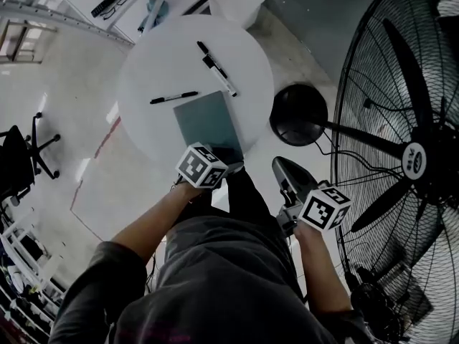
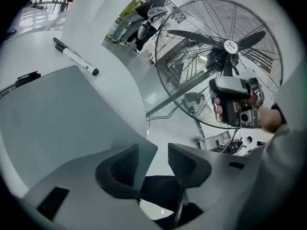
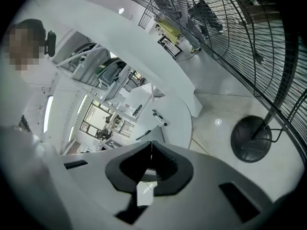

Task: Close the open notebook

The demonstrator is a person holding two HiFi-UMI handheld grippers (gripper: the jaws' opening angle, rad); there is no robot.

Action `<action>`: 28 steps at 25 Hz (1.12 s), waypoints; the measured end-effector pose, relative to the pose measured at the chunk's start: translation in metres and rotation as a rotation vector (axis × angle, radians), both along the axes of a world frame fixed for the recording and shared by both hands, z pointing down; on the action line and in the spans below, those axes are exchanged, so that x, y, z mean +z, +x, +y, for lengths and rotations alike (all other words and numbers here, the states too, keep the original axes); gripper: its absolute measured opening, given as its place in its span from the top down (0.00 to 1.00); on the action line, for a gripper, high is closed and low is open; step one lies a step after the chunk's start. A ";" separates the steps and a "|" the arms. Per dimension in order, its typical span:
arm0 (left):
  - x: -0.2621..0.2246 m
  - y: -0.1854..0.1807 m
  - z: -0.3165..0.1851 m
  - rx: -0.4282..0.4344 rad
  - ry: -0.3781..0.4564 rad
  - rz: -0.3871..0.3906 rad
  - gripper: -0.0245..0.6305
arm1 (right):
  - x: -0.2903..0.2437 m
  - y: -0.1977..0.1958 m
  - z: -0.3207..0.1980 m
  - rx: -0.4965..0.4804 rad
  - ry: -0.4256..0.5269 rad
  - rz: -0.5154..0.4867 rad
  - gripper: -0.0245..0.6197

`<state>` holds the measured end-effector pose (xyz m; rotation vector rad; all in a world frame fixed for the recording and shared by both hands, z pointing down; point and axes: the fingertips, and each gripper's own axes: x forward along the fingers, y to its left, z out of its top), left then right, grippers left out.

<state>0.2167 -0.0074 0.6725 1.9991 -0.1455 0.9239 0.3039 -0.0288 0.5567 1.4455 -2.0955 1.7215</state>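
Note:
The notebook (image 1: 206, 120) lies shut and flat on the round white table (image 1: 150, 63), its grey-green cover up. My left gripper (image 1: 233, 165) is at the notebook's near edge, at the table's rim. In the left gripper view its jaws (image 2: 153, 150) stand open, and the notebook's (image 2: 62, 109) near corner reaches in beside the left pad (image 2: 125, 164) with a gap to the right pad. My right gripper (image 1: 285, 169) hangs off the table to the right, over the floor. Its jaws (image 3: 151, 146) are shut with nothing between them, and it points toward the table (image 3: 180, 111).
A black marker (image 1: 173, 97) lies left of the notebook, and a white marker with a black cap (image 1: 220, 76) lies beyond it. A large standing fan (image 1: 405, 156) with a round black base (image 1: 297, 113) stands close on the right. An office chair (image 1: 18, 156) stands at the left.

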 end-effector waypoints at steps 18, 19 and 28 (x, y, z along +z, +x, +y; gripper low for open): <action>-0.058 -0.018 -0.029 -0.132 0.115 0.135 0.70 | -0.017 -0.016 -0.021 -0.034 0.063 0.021 0.93; -0.066 -0.022 -0.034 -0.147 0.137 0.154 0.72 | -0.019 -0.018 -0.023 -0.036 0.071 0.021 0.93; -0.150 -0.070 -0.076 -0.268 0.355 0.269 0.85 | -0.052 -0.048 -0.041 -0.075 0.152 0.025 0.93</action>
